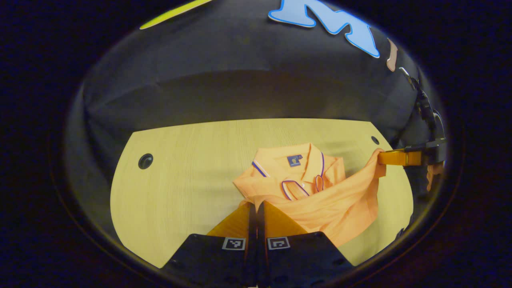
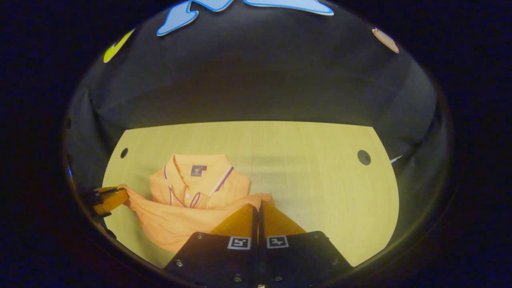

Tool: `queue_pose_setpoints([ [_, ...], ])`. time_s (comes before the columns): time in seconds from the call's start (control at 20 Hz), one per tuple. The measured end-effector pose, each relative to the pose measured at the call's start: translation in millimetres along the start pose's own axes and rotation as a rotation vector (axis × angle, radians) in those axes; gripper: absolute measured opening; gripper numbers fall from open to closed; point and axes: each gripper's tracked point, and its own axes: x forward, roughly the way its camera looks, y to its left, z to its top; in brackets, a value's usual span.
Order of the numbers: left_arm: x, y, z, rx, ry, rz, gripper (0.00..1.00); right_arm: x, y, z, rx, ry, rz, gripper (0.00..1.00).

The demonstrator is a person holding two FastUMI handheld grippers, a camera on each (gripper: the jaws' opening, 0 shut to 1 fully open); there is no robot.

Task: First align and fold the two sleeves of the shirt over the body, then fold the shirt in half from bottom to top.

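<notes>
An orange polo shirt [image 1: 320, 196] with a striped collar lies on the wooden table [image 1: 188, 176], its bottom hem lifted toward the collar. My left gripper [image 1: 256, 205] is shut on one corner of the hem at the bottom of the left gripper view. The right gripper [image 1: 382, 157] pinches the other hem corner at that view's right edge. In the right gripper view the shirt [image 2: 188, 200] lies at lower left, my right gripper [image 2: 259, 206] is shut on the hem, and the left gripper [image 2: 122, 195] holds the far corner at the left edge.
The table [image 2: 312, 176] has a round cable hole near each far corner [image 1: 145, 161] [image 2: 363, 157]. The black booth cloth rises right behind it. Bare wood lies left of the shirt in the left gripper view.
</notes>
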Motion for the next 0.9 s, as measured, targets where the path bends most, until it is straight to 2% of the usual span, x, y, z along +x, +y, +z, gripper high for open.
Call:
queue_pose_setpoints([
  [0.3, 29.3, 17.7, 54.8, 0.02, -0.079, 0.02, 0.06, 27.9, -4.0, 48.5, 0.057, -0.086, -0.011, 0.0],
  [0.55, 55.2, 34.5, 74.3, 0.01, -0.131, 0.034, 0.05, 61.8, -9.7, 75.7, 0.12, -0.157, -0.023, 0.0],
  [0.75, 97.0, 46.2, 77.0, -0.009, -0.16, 0.049, 0.05, 102.2, -11.3, 68.3, 0.138, -0.147, -0.032, 0.0],
  [0.9, 124.1, 52.6, 55.8, -0.008, -0.097, 0.064, 0.06, 129.1, -8.3, 52.2, 0.102, -0.103, -0.043, 0.0],
])
